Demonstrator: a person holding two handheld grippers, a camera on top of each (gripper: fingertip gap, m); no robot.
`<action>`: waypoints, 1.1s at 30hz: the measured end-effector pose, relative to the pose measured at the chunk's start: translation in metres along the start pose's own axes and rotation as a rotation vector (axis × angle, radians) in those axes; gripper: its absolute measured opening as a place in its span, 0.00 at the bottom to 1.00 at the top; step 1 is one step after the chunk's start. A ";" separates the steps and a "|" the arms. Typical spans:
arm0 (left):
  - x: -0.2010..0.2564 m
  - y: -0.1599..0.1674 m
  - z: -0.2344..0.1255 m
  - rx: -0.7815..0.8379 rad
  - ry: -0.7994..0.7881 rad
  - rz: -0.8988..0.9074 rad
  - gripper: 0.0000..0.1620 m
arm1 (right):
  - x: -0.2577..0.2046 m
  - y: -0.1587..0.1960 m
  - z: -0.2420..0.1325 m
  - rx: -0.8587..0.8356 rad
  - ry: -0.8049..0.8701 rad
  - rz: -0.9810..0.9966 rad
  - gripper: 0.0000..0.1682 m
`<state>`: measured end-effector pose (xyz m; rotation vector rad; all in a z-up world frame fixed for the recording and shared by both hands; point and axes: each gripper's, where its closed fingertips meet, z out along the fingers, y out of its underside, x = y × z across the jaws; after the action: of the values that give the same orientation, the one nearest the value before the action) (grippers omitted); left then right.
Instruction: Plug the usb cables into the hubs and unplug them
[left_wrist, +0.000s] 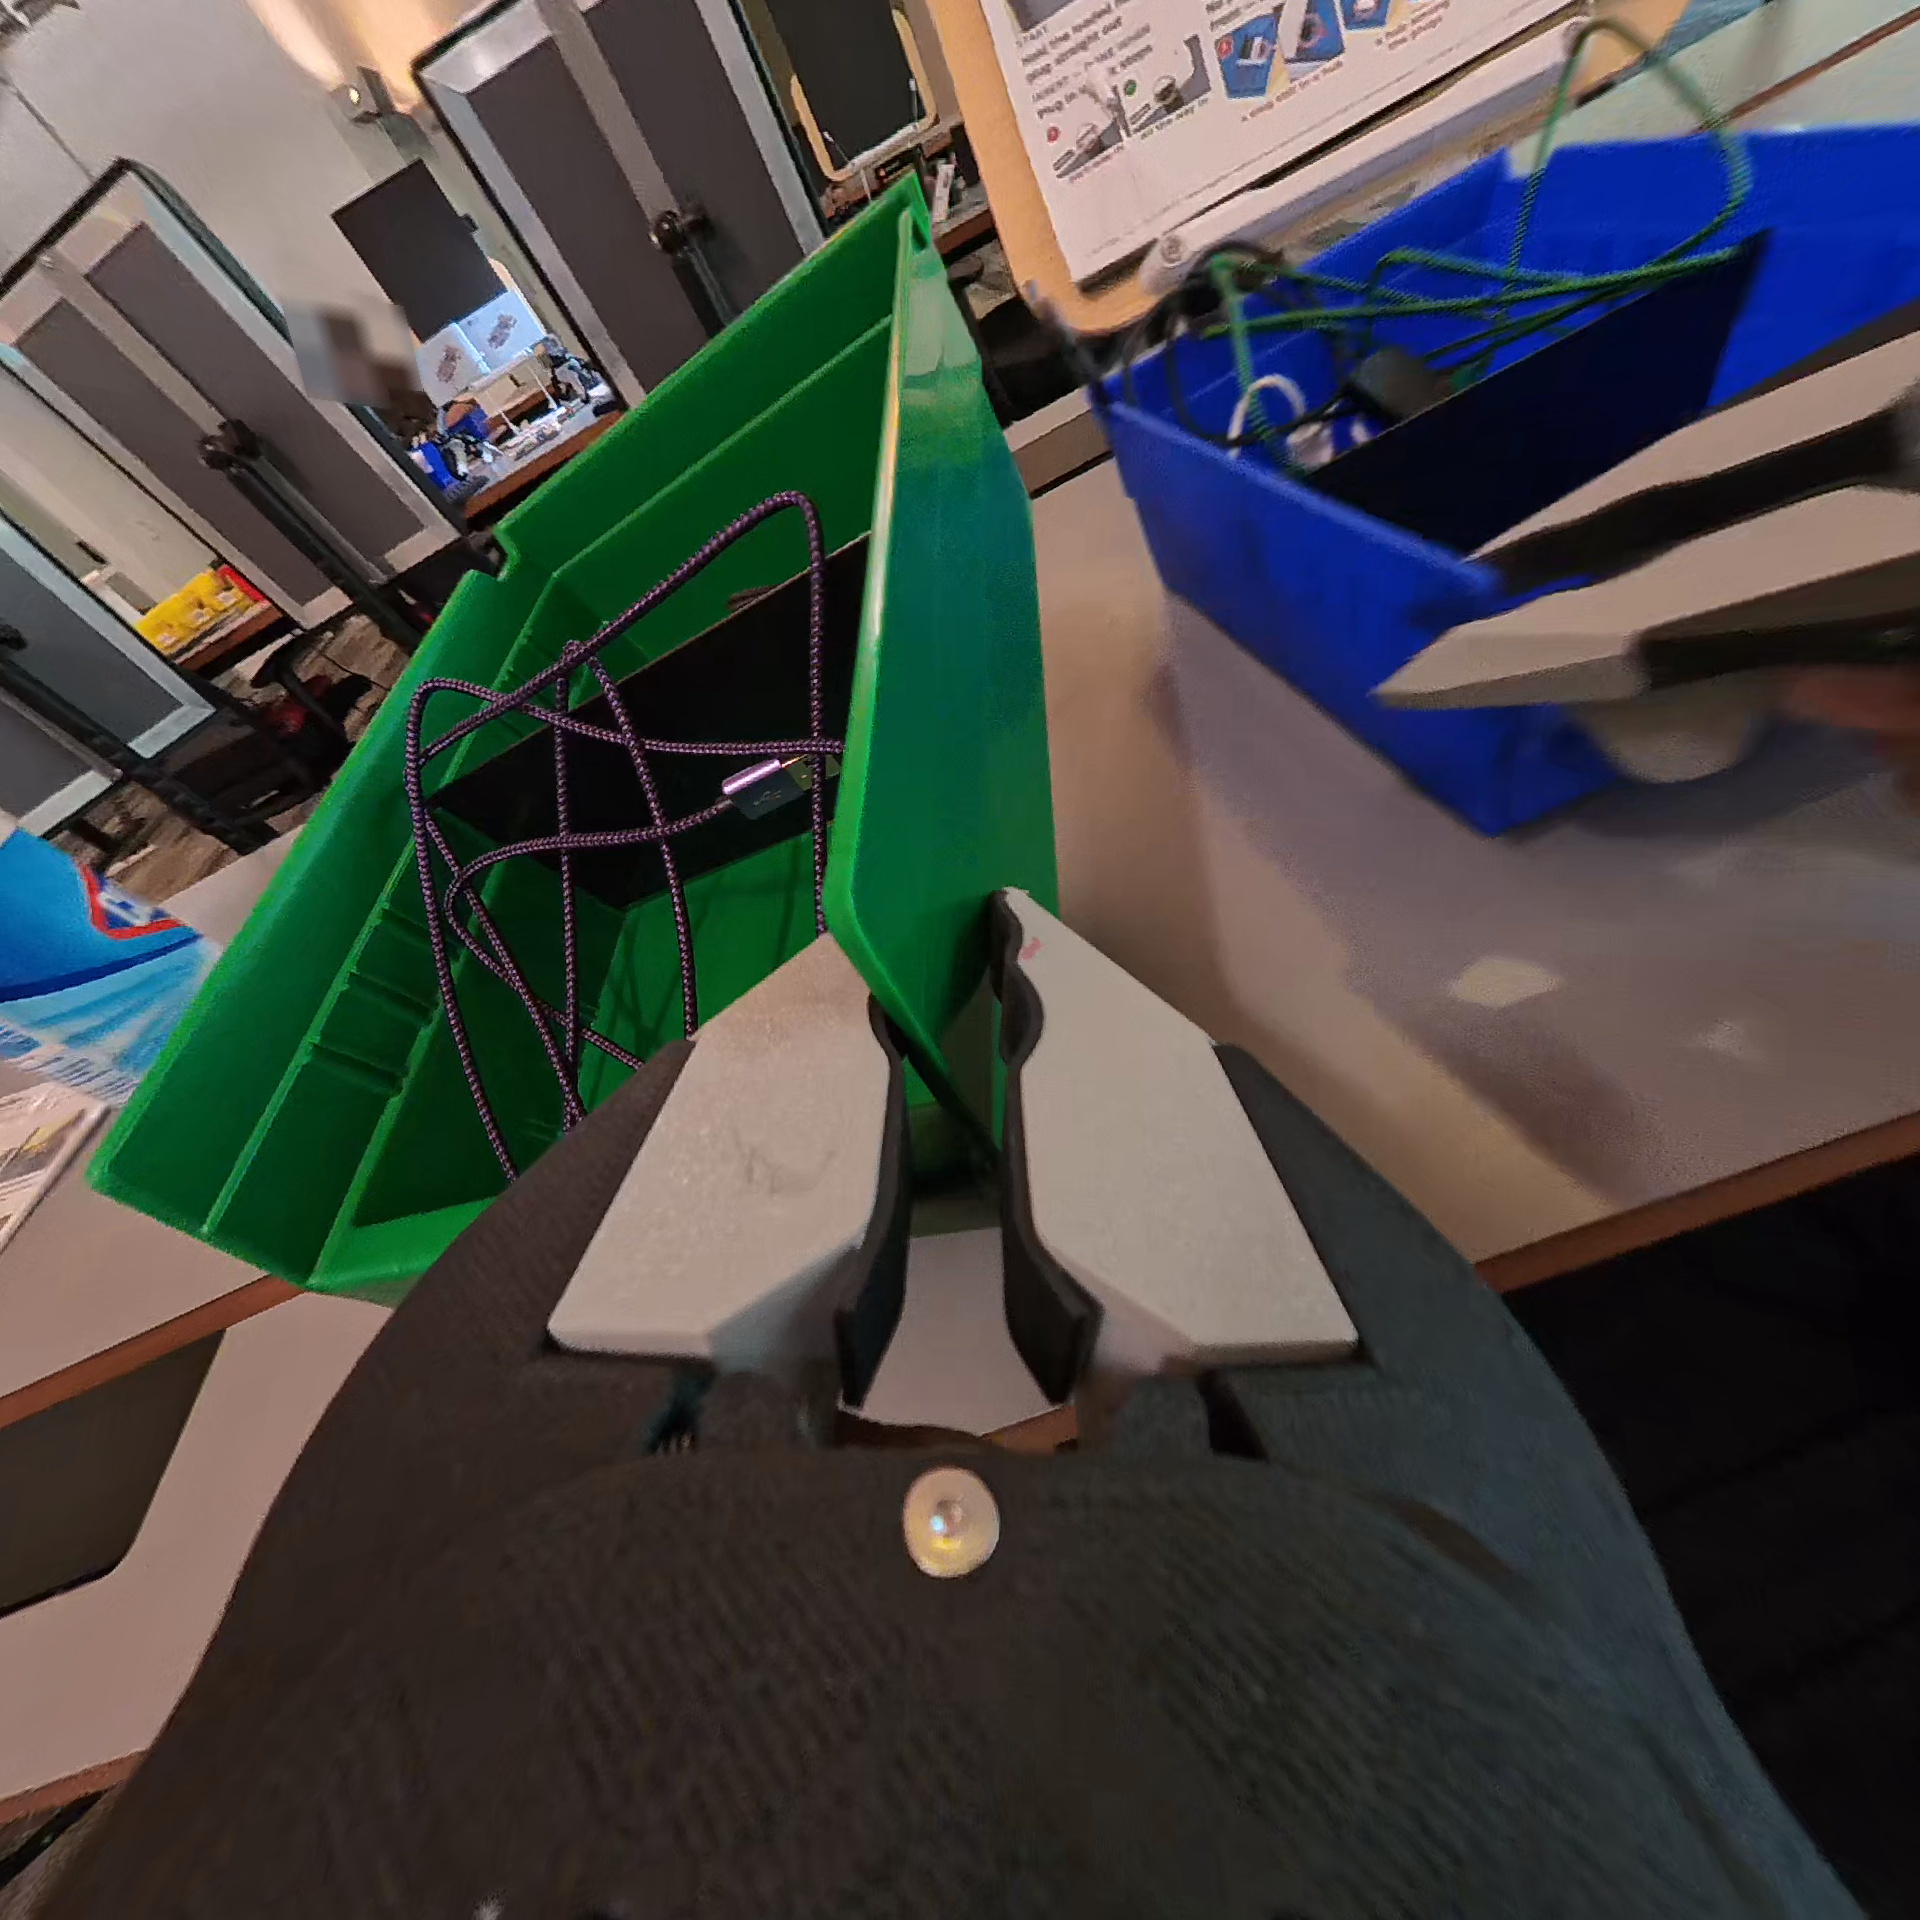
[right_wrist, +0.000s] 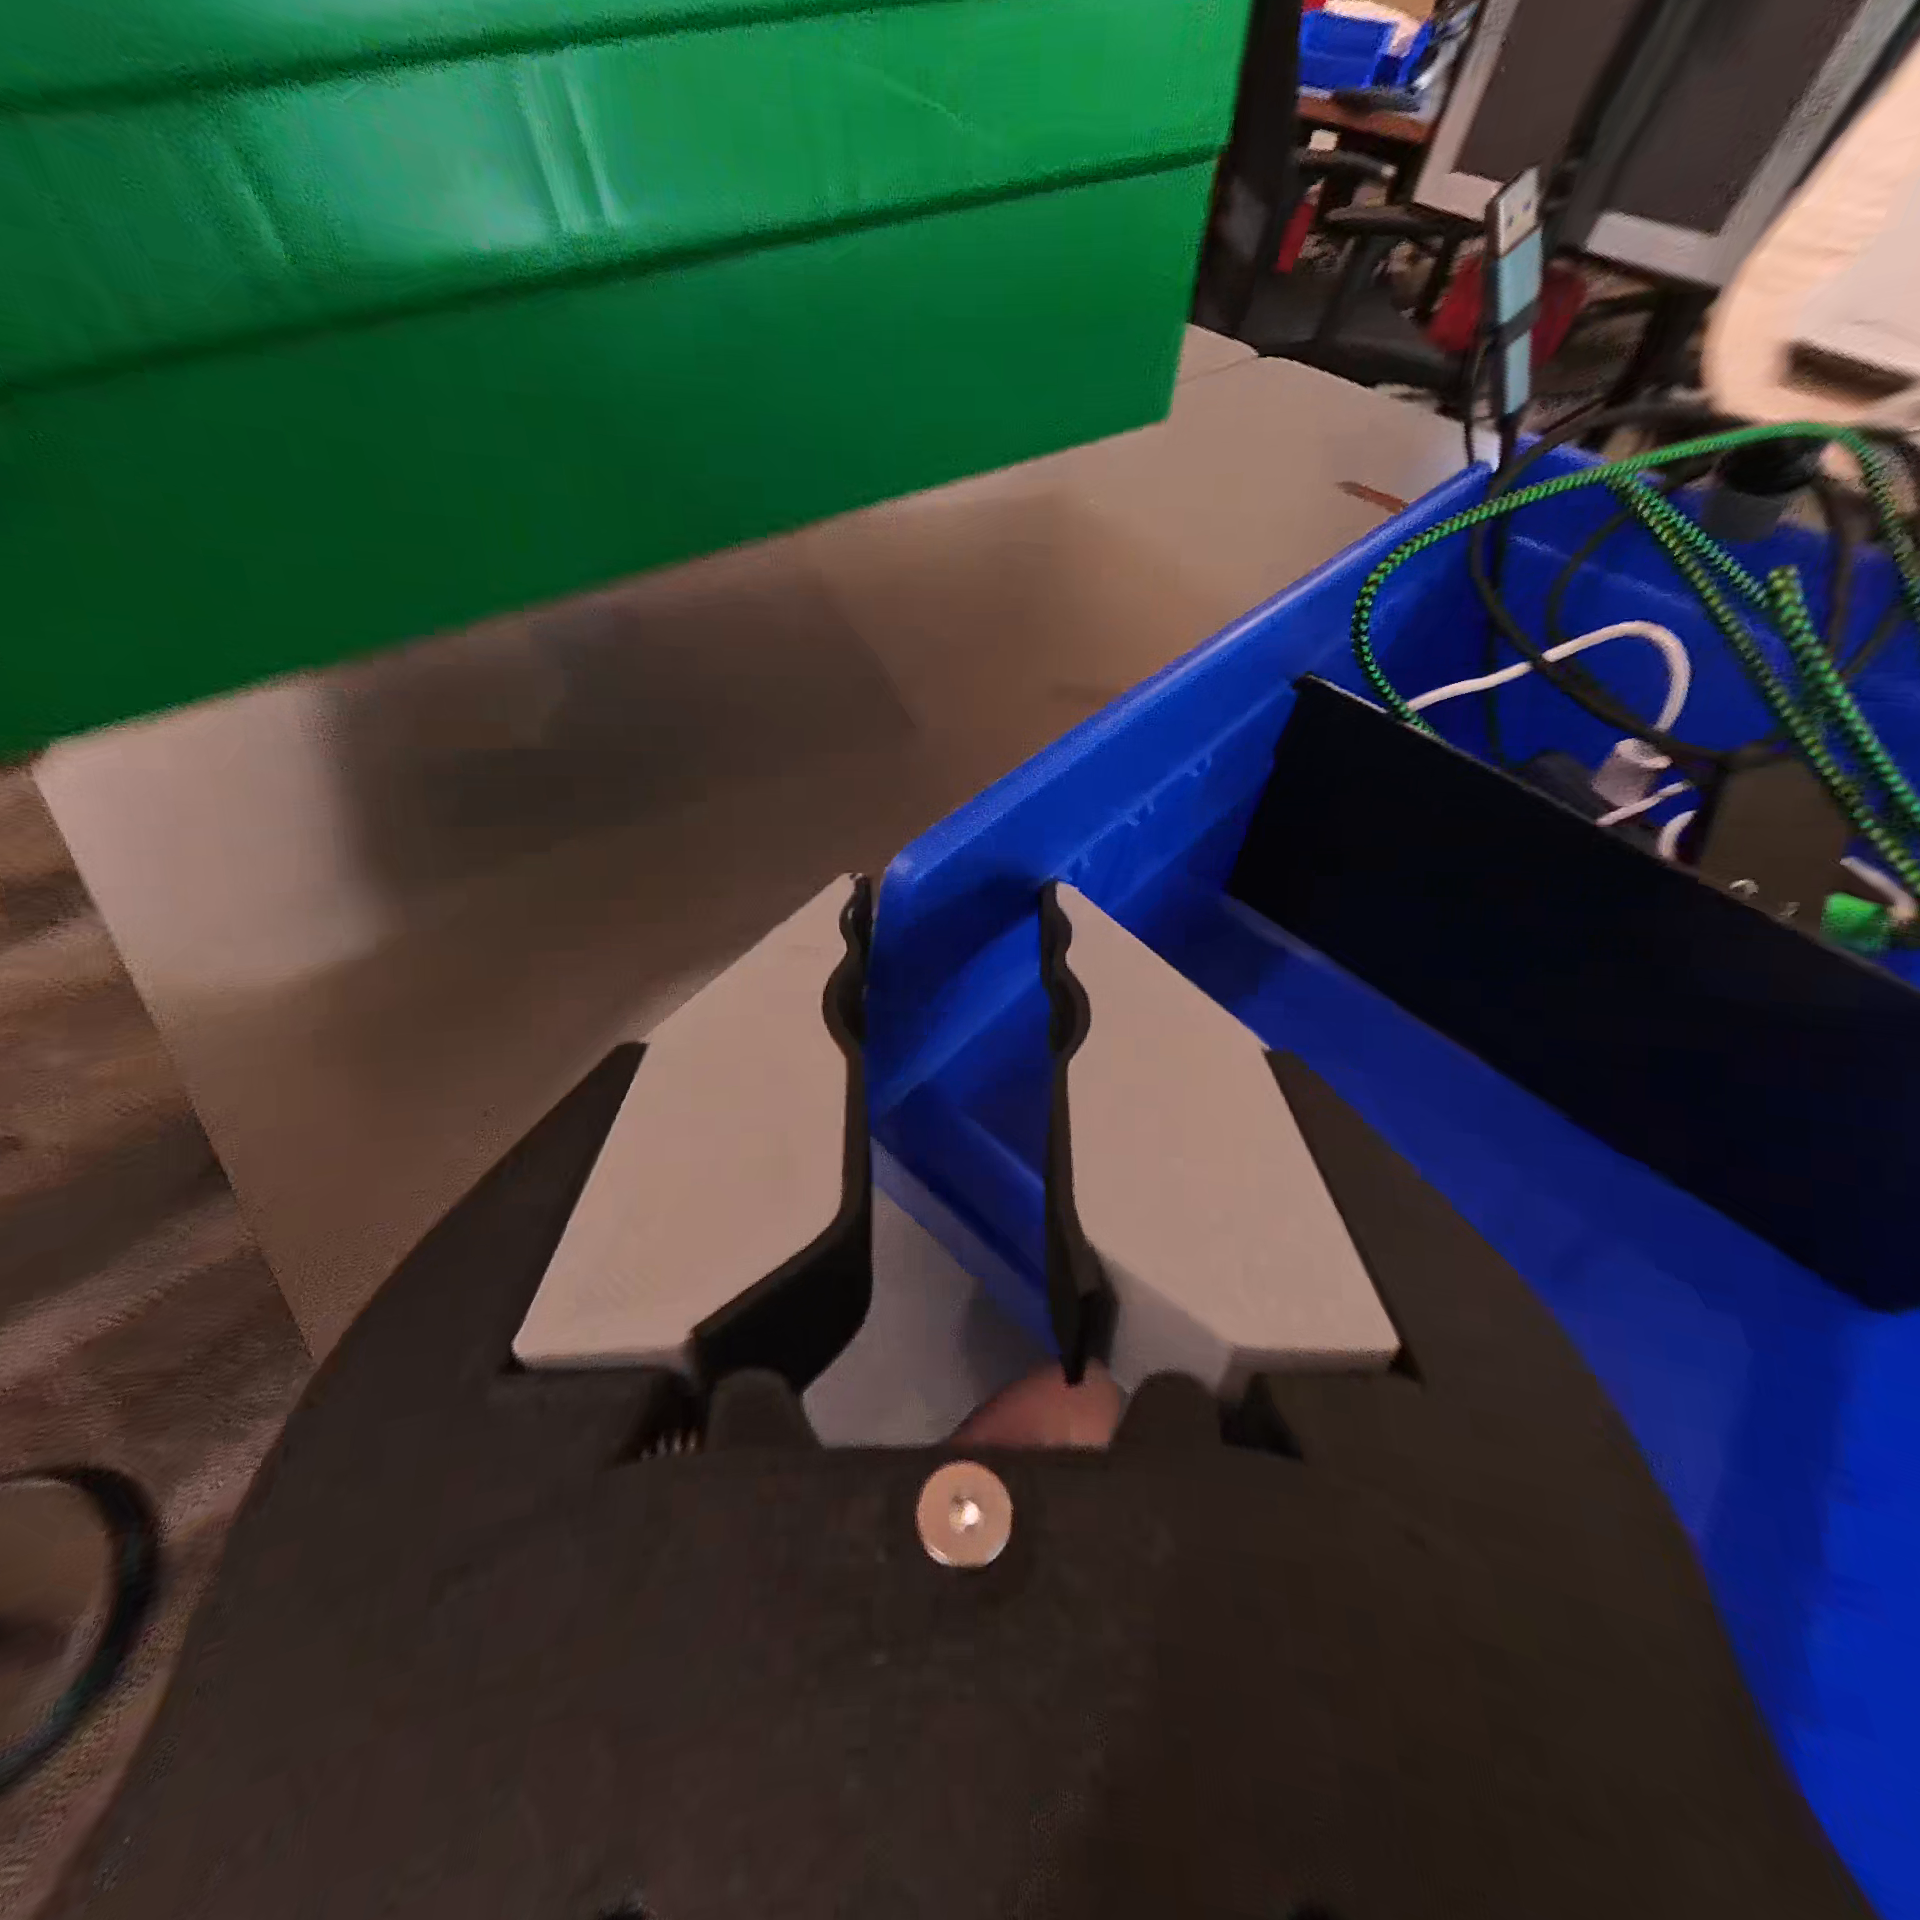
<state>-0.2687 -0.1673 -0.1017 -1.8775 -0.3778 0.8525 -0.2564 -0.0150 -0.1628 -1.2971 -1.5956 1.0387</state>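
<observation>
My left gripper is shut on the near side wall of a green bin, which is tilted and held off the table. A purple braided USB cable with a metallic plug lies tangled inside it, over a black divider. My right gripper is shut on the corner rim of a blue bin; it also shows blurred in the left wrist view. The blue bin holds a green braided cable, a white cable, black cables and a black divider. The green bin hangs above the table.
The grey table has a brown front edge close below my grippers. An instruction sheet on a board stands behind the blue bin. A blue package lies at the far left. A light-blue USB plug sticks up behind the blue bin.
</observation>
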 end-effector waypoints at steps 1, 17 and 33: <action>-0.004 0.000 -0.002 0.000 -0.011 -0.005 0.04 | -0.012 -0.009 0.015 0.009 -0.028 0.038 0.18; -0.043 0.020 -0.025 -0.023 -0.115 -0.044 0.04 | 0.091 -0.052 -0.067 0.289 -0.221 -0.012 0.00; -0.020 0.000 -0.019 0.021 -0.047 -0.033 0.05 | 0.135 0.052 0.050 -0.218 -0.183 -0.252 0.00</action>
<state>-0.2692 -0.1916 -0.0894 -1.8298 -0.4269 0.8766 -0.3060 0.1195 -0.2162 -1.1268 -1.9995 0.8643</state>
